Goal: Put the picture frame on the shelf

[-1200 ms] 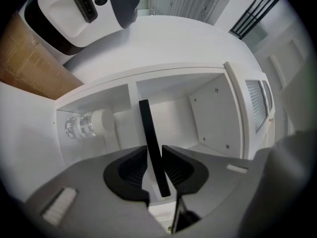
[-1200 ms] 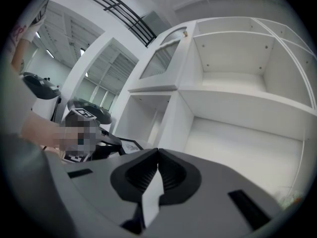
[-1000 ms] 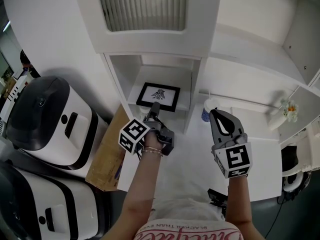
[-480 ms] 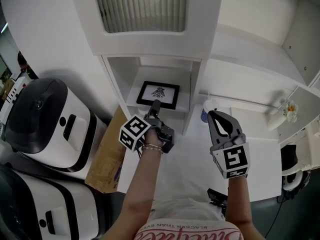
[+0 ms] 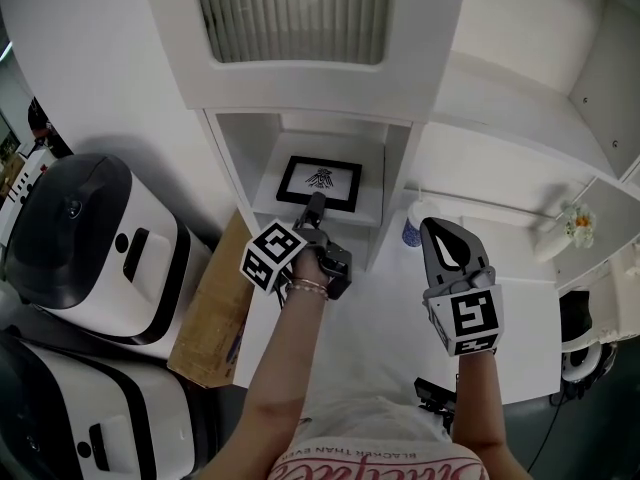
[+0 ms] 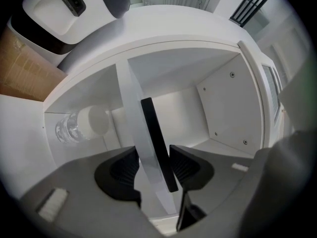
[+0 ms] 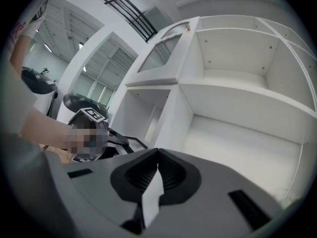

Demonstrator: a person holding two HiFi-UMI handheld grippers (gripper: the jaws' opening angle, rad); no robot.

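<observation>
Head view: we see the picture frame (image 5: 319,181) standing inside the open compartment of the white shelf (image 5: 232,163), face toward us, with the left gripper (image 5: 316,204) at its lower edge. The right gripper (image 5: 447,232) hangs well apart, near a bottle (image 5: 412,224). White machines (image 5: 85,238) and a cardboard box (image 5: 215,308) crowd the left, clear of the work.

Left gripper view: the jaws stand slightly apart, the picture frame edge-on between them, pads just beside it. We judge that a skewed pull-back could snag the picture frame and tip it off the board. The compartment wall (image 6: 228,108) stands close alongside.

Right gripper view: jaws closed on nothing, facing the shelf.
</observation>
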